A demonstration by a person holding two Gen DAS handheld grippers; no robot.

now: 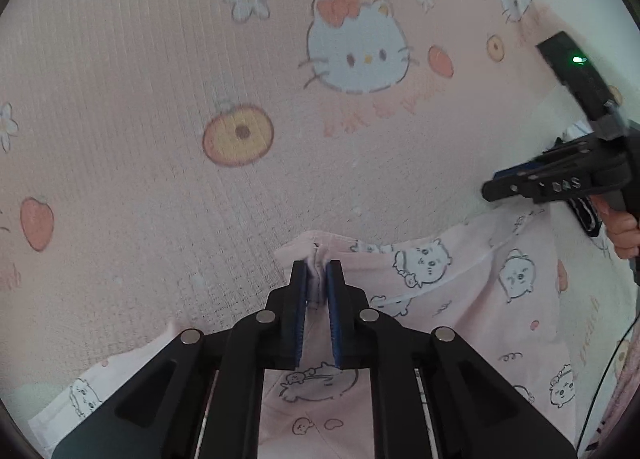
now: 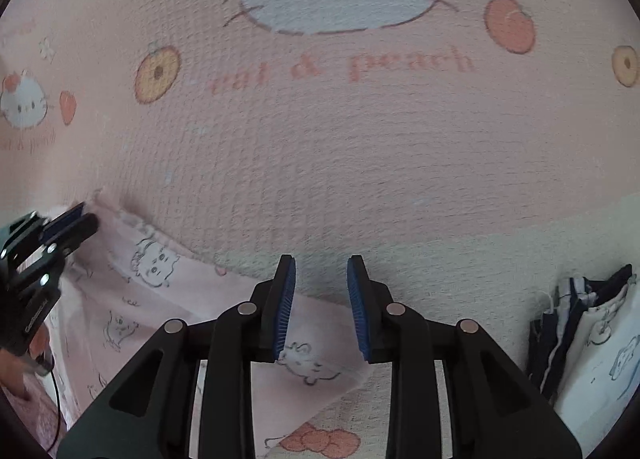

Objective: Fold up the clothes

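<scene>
A pale pink garment (image 1: 460, 291) printed with small white cartoon animals lies on a pink cat-and-peach bedsheet (image 1: 140, 79). My left gripper (image 1: 318, 269) is shut on a bunched corner of the garment. In the right wrist view the garment (image 2: 160, 299) spreads at the lower left, with the left gripper (image 2: 76, 217) pinching its far corner. My right gripper (image 2: 321, 267) is open and empty, hovering over the garment's near edge. It shows at the right of the left wrist view (image 1: 496, 187), above the sheet.
A stack of folded clothes (image 2: 588, 339), navy, white and pale, lies at the right edge of the right wrist view. A black cable (image 1: 608, 371) hangs at the lower right of the left wrist view. The bedsheet (image 2: 360, 159) stretches ahead.
</scene>
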